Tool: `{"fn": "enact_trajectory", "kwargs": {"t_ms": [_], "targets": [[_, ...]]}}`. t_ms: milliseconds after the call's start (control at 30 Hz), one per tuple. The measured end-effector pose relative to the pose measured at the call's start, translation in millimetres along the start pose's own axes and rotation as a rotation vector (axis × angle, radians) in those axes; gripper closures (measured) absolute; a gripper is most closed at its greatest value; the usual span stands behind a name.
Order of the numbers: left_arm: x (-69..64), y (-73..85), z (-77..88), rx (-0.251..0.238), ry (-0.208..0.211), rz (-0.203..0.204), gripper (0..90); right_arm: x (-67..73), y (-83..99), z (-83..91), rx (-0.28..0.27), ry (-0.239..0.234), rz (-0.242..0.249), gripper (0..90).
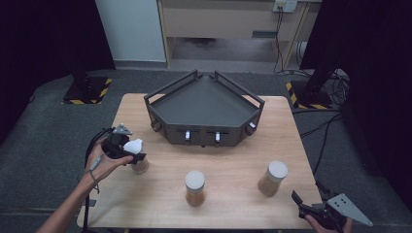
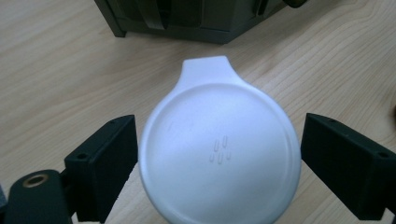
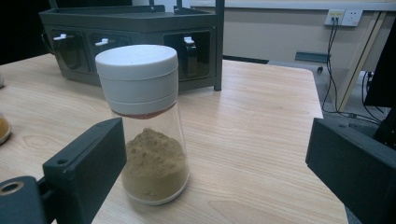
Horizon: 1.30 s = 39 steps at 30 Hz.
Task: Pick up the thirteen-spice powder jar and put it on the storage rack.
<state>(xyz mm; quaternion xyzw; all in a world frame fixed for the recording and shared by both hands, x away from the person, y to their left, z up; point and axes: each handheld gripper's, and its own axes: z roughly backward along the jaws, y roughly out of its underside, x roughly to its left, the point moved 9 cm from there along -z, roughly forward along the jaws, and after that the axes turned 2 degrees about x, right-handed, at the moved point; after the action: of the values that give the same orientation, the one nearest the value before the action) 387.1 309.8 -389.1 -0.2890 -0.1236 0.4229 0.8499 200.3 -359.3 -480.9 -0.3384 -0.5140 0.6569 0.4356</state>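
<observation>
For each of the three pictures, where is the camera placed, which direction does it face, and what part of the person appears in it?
High view: above the person's side, facing forward and down on the table; both forearms and grippers show.
Left gripper view: on the left gripper, facing down on the left jar's white lid; its black jaws flank the lid.
Right gripper view: on the right gripper, facing level toward the right jar; its jaws stand apart.
Shared: the dark tray appears in all three.

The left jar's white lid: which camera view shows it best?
The left gripper view shows the white lid best: seen from above between the open jaws, its tab visible. The high view shows it small beside the left gripper. The right gripper view faces another jar.
</observation>
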Motion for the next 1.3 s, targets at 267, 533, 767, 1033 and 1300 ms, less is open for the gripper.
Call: {"fn": "enact_trajectory", "kwargs": {"t_ms": [267, 533, 767, 1033, 1300], "targets": [[0.5, 2.2, 1.1, -0.017, -0.016, 0.004, 28.2, 0.1, -0.1, -0.1, 0.001, 0.000, 0.000, 5.8], [0.2, 2.9, 1.3, -0.025, -0.017, 0.005, 29.8, 0.0, -0.1, 0.1, 0.000, 0.000, -0.001, 5.8], [0.6, 2.3, 1.7, -0.020, -0.015, -0.002, 29.9, -0.1, 0.0, -0.2, 0.000, -0.004, -0.001, 5.7], [-2.4, -1.8, 3.3, -0.016, 0.007, -0.021, 30.0, -1.4, 0.9, -0.6, -0.003, -0.015, -0.020, 4.9], [-6.8, -12.4, 13.9, -0.026, 0.016, -0.051, 30.0, -1.8, 1.1, -1.1, -0.010, -0.023, -0.028, 3.8]]}}
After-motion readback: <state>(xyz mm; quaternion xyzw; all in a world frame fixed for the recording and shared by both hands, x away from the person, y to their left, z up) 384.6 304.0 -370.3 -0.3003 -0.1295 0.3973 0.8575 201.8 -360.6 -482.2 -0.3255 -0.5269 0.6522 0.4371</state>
